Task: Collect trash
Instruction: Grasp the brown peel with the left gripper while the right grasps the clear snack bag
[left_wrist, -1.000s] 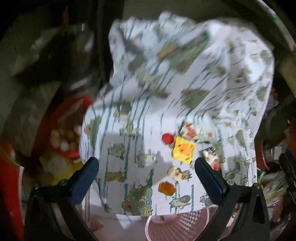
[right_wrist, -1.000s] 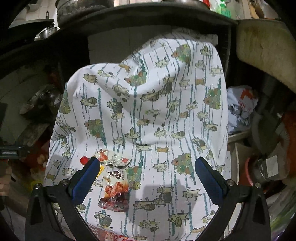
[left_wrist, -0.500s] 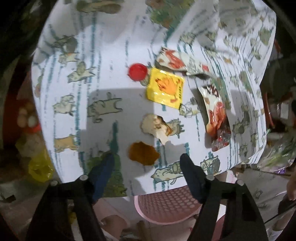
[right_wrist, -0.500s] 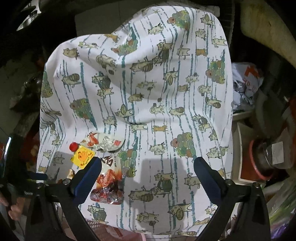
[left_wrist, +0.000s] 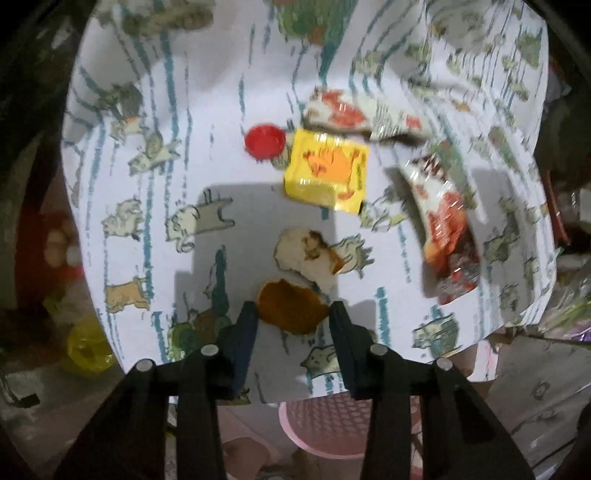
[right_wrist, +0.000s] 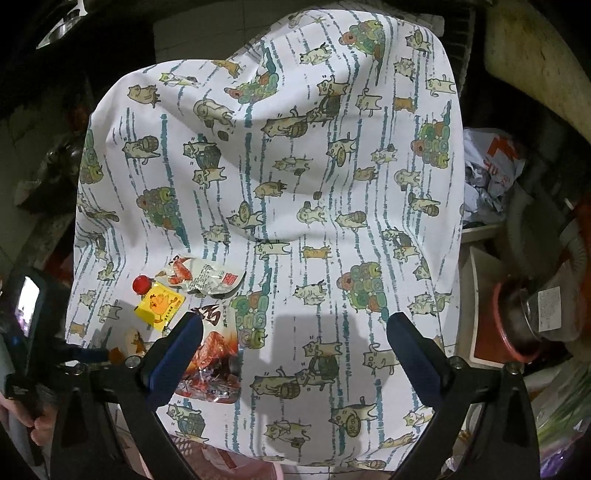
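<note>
Surface: a cat-print tablecloth (left_wrist: 140, 177) over a small table, clutter all round it
Trash: all gathered toward the cloth's near left part, the rest of the cloth bare
Orange-brown scrap (left_wrist: 291, 306): closest to the near edge, a flat rounded piece lying slightly wider across than deep
Left gripper (left_wrist: 293, 317): pointing steeply down, its jaws have just been closing and now stand narrow, one on each side of the scrap; whether the pads already press it I cannot tell
Pale peel piece (left_wrist: 306, 254): just beyond the scrap, its edge touching or nearly so
Yellow sachet (left_wrist: 327, 171): farther in, with a red bottle cap (left_wrist: 264, 142) touching its left corner
Wrappers: a white-and-red wrapper (left_wrist: 354, 114) beyond the sachet, a red snack packet (left_wrist: 448, 236) toward the right edge
Right gripper (right_wrist: 291, 347): jaws wide and empty, above the near middle of the cloth, its left finger over the snack packet
Nearer hand: the left, already astride the scrap
Pink basket (left_wrist: 325, 428): below the near edge, likely the drop point
Room: open cloth left of the scrap; the peel crowds its far side
</note>
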